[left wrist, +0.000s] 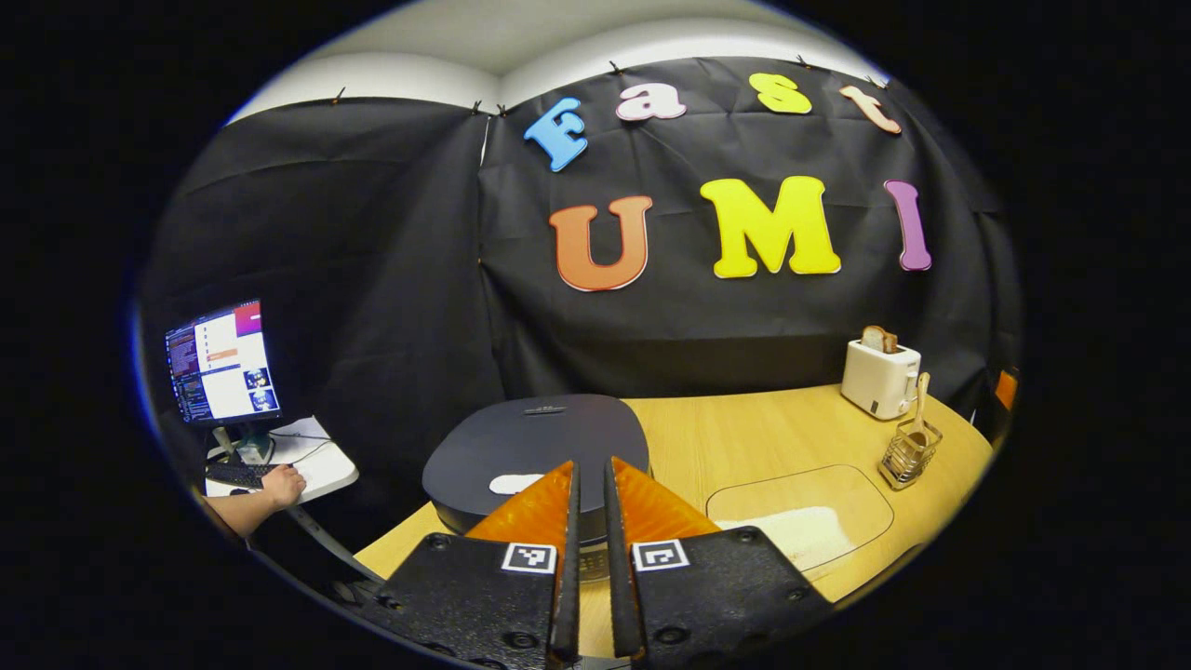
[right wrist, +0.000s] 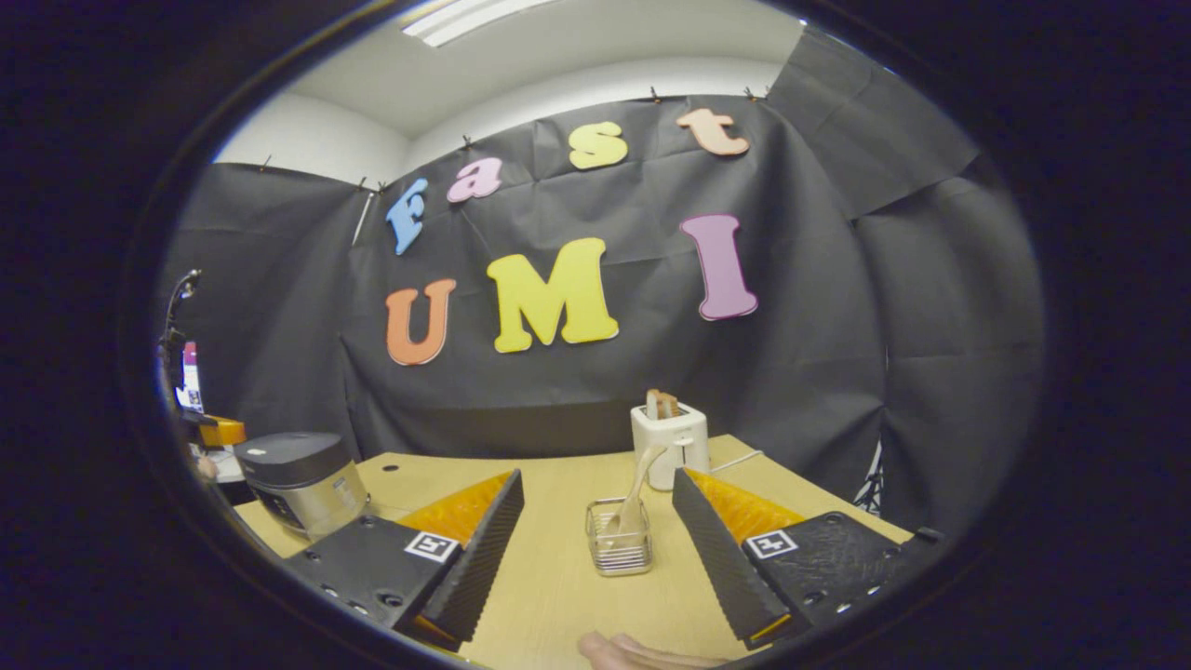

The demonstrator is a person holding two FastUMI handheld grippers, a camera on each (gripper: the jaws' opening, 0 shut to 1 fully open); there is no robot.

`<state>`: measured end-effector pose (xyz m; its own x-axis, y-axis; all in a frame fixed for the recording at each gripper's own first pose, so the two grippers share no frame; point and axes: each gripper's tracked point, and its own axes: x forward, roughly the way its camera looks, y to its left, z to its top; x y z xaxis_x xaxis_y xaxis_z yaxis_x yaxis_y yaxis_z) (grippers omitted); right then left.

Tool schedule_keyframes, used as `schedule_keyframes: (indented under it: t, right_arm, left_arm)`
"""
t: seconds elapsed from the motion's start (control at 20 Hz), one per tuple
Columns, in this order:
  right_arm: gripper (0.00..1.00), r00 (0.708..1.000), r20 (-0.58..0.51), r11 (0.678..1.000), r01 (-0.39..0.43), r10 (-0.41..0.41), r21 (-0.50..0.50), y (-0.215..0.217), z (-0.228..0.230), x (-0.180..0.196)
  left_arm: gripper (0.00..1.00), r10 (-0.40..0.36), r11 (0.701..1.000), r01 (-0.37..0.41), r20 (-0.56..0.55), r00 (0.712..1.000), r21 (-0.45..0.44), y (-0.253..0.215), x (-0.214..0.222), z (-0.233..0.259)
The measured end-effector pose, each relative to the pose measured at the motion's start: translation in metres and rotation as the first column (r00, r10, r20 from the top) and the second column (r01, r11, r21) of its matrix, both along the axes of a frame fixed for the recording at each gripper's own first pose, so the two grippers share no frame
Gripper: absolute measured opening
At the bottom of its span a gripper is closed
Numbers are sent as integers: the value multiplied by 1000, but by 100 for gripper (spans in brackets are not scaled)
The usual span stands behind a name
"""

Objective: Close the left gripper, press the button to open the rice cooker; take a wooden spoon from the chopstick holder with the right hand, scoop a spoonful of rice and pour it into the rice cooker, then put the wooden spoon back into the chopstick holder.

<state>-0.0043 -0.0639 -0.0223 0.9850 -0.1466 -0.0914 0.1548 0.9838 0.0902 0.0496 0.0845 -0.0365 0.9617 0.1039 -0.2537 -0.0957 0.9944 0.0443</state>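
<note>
left gripper [left wrist: 588,484] jaws nearly shut, empty | right gripper [right wrist: 595,507] jaws wide | chopstick holder [right wrist: 618,540]: wooden spoon [right wrist: 635,493], seemingly alone

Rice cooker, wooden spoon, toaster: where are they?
Rice cooker [left wrist: 535,447], left gripper view, on its closed lid.
Wooden spoon [right wrist: 636,493], right gripper view, on its handle.
Toaster [left wrist: 876,380], left gripper view, on its front wall.

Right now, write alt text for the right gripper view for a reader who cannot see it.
The right gripper is open, its fingers framing a small wire chopstick holder with a pale wooden spoon standing in it on a light wooden table. A white toaster stands behind it, and a closed dark-lidded rice cooker sits far left.
</note>
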Motion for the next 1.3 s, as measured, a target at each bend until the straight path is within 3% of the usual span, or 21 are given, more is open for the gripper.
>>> schedule_keyframes:
  t: [0.15, 0.35, 0.55, 1.3]
  right_arm:
    - [99, 1000, 17, 997, 14, -13, -76, -3, 3, 0]
    - [96, 1000, 17, 987, 13, -11, -158, 0, 3, -1]
    - [95, 1000, -8, 989, -16, 15, -150, 10, -4, 0]
    - [96, 999, -40, 988, -41, 35, -149, 21, -11, 2]
  left_arm:
    - [3, 49, 998, -53, -89, 995, -41, 27, 18, -14]
    - [3, 80, 994, -93, -180, 981, -65, 50, 36, -31]
    - [3, 78, 991, -101, -245, 966, -84, 58, 42, -49]
    - [3, 87, 985, -126, -291, 953, -120, 54, 34, -52]
